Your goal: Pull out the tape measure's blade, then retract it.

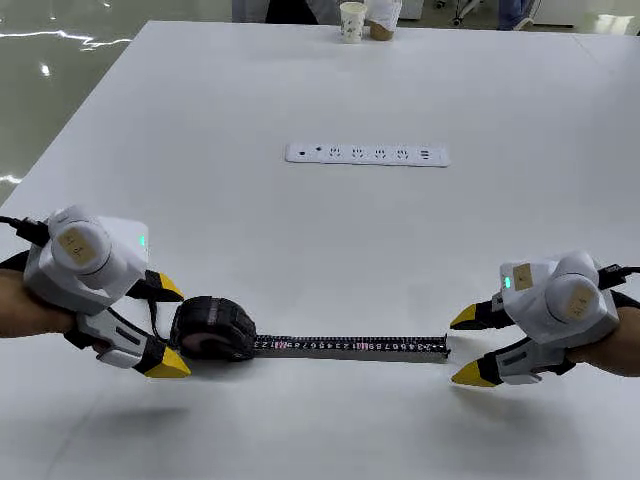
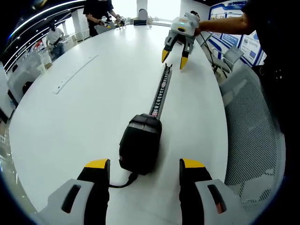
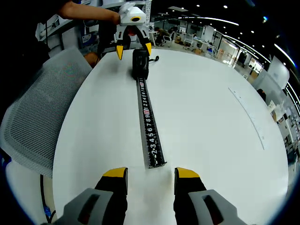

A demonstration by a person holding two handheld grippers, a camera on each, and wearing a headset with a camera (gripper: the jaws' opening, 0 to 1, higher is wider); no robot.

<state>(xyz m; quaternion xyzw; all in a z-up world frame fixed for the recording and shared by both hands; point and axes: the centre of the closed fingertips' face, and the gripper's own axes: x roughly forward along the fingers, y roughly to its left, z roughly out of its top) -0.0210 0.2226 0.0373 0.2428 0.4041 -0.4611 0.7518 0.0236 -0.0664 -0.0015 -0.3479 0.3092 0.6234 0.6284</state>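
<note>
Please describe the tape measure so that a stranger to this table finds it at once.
On the white table, near its front edge, the tape measure lies just before the left hand-held gripper. It alone is a black rounded case with a numbered blade stretched out flat.

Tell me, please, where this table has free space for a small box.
The widest bare patch lies between the power strip and the blade. Also free: the table from the strip to the paper cup, and the near edge below the blade. Crowded: the line from left gripper and tape measure case along the blade to right gripper.
</note>
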